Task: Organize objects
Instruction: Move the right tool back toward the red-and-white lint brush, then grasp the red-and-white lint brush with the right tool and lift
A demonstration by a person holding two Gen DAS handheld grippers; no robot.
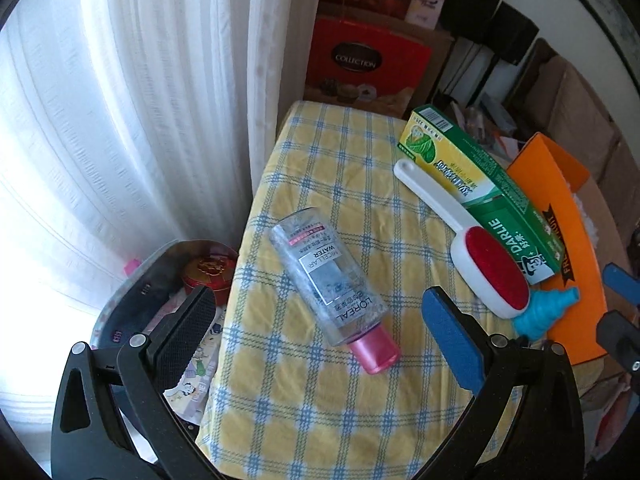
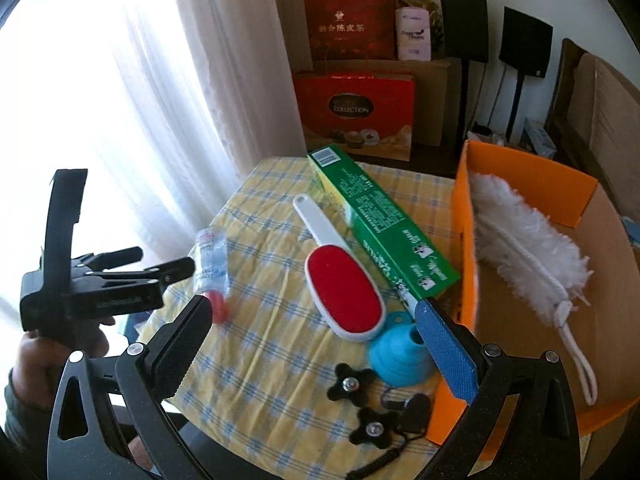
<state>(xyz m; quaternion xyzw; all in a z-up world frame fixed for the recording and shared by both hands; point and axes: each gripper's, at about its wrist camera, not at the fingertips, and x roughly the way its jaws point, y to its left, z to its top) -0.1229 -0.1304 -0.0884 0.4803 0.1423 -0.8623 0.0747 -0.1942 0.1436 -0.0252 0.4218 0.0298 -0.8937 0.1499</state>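
From my left wrist, my left gripper [image 1: 324, 328] hangs released over the bottle [image 1: 332, 280], which lies loose on the cloth [image 1: 312, 412]. From my right wrist, my right gripper [image 2: 316, 344] is spread and empty; only the duster [image 2: 532, 248] sits in the box [image 2: 520, 160], while brush [image 2: 344, 292], carton [image 2: 384, 220] and funnel [image 2: 396, 356] remain out, so I judge most is left.

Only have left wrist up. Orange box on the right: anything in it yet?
Observer: Yes. The orange box holds a white feather duster, lying along its floor.
Operator: Anything on the cloth nearer than the blue funnel?
Observer: Two black star knobs and a coiled black cord lie in front of the blue funnel.
Operator: Left touching the bottle?
Observer: From the right wrist, the left gripper is open, its tips right at the bottle. I cannot tell if they touch.
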